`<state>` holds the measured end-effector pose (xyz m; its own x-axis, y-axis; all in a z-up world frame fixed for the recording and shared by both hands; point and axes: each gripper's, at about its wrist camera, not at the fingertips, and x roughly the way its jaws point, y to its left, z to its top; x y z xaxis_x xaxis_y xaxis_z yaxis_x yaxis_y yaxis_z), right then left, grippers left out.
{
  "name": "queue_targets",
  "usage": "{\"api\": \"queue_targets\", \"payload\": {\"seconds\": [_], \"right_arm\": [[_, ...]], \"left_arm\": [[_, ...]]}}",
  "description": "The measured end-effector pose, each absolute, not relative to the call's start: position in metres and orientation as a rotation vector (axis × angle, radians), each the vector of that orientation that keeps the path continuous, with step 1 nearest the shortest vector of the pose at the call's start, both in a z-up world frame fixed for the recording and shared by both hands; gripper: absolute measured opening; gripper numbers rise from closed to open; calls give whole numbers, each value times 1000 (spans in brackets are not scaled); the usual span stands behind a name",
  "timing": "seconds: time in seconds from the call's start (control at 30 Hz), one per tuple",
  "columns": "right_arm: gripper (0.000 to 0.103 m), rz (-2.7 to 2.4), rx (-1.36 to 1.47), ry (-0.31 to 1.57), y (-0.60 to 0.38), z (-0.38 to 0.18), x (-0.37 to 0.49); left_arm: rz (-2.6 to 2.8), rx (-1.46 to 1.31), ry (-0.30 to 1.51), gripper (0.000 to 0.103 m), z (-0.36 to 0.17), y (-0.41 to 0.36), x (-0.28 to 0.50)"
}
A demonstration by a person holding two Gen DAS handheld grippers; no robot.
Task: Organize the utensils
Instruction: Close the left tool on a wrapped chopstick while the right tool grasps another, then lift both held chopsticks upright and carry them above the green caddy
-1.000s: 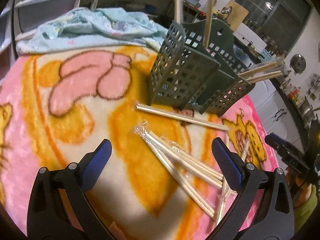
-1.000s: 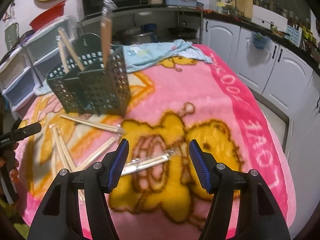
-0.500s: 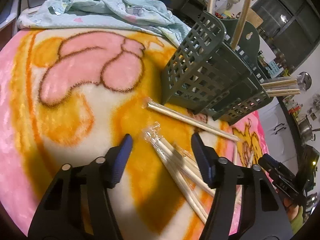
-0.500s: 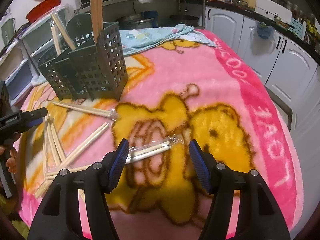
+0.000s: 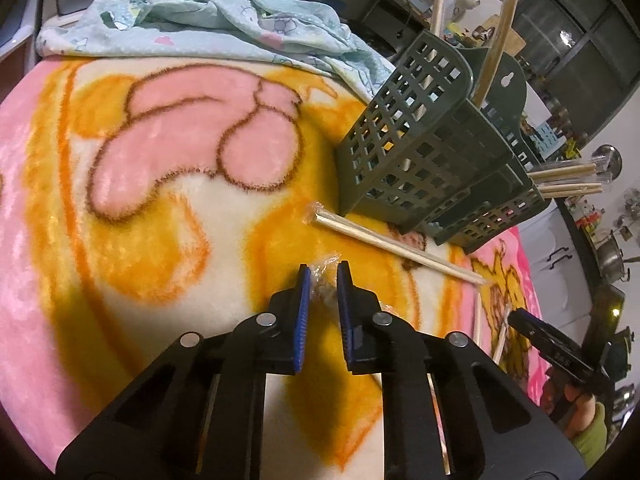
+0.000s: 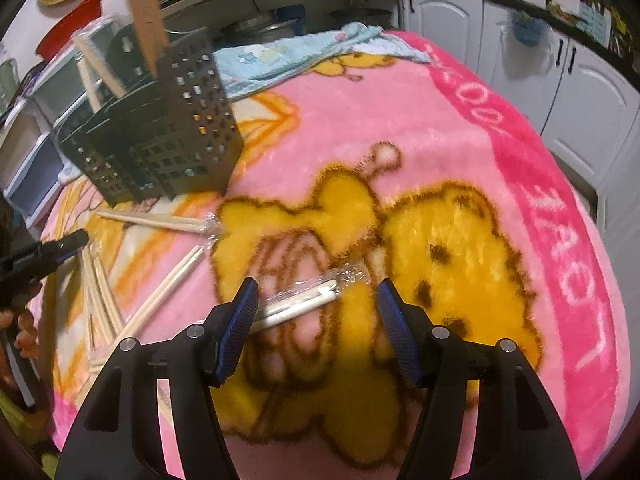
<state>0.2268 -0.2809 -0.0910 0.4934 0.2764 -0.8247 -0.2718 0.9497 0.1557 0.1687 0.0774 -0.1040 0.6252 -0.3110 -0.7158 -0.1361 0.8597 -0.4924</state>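
My left gripper [image 5: 322, 270] is closing on the crinkled end of a plastic-wrapped bundle of chopsticks [image 5: 326, 261] lying on the blanket, and the blue pads pinch the wrapper. The rest of that bundle is hidden under the gripper. My right gripper [image 6: 317, 282] hovers low over another wrapped pair of chopsticks [image 6: 298, 306]; its jaws are closing slightly but stand wide apart, clear of the pair. The dark green slotted utensil caddy [image 5: 420, 152] [image 6: 176, 136] stands upright with chopsticks sticking out of its compartments. One wrapped pair [image 5: 384, 240] lies in front of it.
A pink and yellow cartoon blanket [image 6: 460, 128] covers the table. A light blue cloth [image 5: 208, 20] is bunched at its far edge. More loose chopsticks [image 6: 172, 284] lie between the two grippers. White cabinets [image 6: 592, 92] stand beyond the table's right edge.
The left jaws went from wide apart to pinched on the end of the wrapped bundle as the gripper moved in. The right gripper sank closer to its wrapped pair.
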Motion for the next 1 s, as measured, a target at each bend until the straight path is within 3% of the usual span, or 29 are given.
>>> {"api": "queue_targets", "payload": {"seconds": [0.17,0.27,0.43,1.0], "right_arm": [[49,334,67,1026,-287,-97,235],[36,325,71,1025,-289,-97,237],[6,343,101,1015,-294,-96,236],[4,498,-35,770,-243,-15,184]], "left_arm": [[-116,-552,891,3,-101,80,165],[-116,-555,883,3,-98,83,162],[-110,-562,860,3,-93,88,159],[-109,-556,693,1,-37,107,133]]}}
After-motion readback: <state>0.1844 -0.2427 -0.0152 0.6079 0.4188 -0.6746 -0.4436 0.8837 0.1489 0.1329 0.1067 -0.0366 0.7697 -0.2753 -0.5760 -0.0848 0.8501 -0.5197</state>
